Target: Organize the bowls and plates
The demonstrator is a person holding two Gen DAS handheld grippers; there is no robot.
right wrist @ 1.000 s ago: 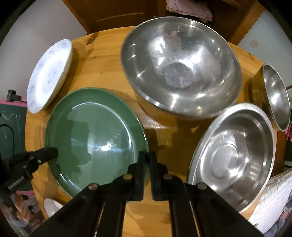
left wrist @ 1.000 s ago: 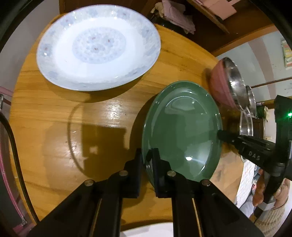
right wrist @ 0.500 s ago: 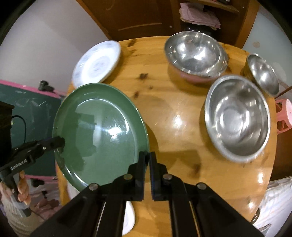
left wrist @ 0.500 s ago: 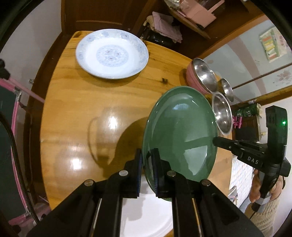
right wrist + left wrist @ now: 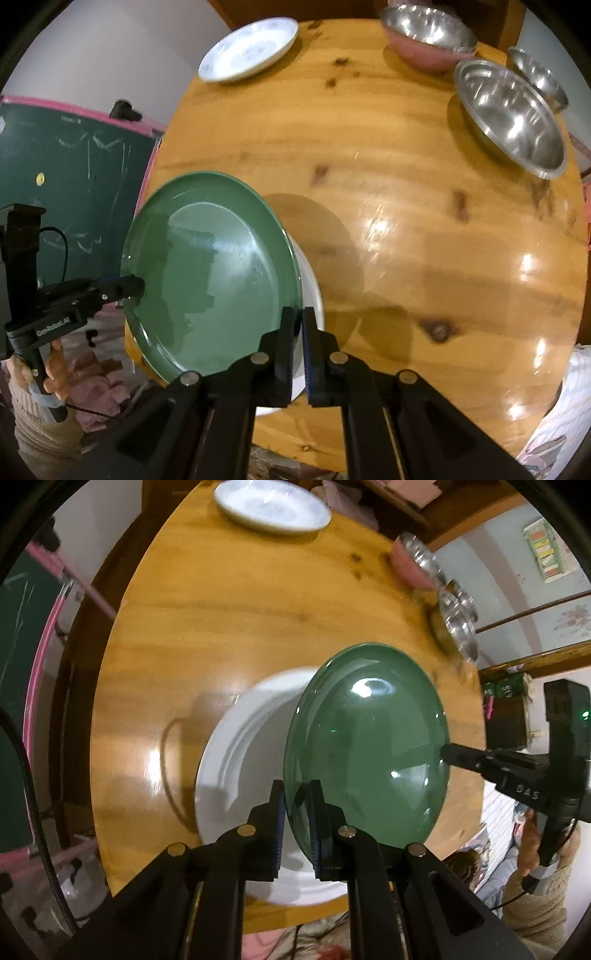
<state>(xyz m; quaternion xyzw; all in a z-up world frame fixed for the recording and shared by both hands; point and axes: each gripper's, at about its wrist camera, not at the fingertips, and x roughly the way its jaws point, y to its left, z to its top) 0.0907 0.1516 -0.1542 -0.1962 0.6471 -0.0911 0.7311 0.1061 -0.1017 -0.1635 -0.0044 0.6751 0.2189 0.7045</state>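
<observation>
My left gripper (image 5: 297, 805) is clamped on the near rim of the green plate (image 5: 369, 746), and my right gripper (image 5: 298, 332) pinches the opposite rim, so the plate hangs between the two, tilted and clear of the wood. Under it a white plate (image 5: 240, 760) lies near the near edge of the round wooden table (image 5: 388, 184); the green plate overlaps it from above, and I think there is a gap between them, though blur makes that hard to judge. The green plate is empty. At the far edge sits a blue-patterned plate (image 5: 247, 50), also empty. Along the far right edge a steel bowl nests inside a pink bowl (image 5: 424, 55), with a wide steel bowl (image 5: 509, 114) and a small steel bowl (image 5: 537, 75) beside them. The table's middle is bare wood.
</observation>
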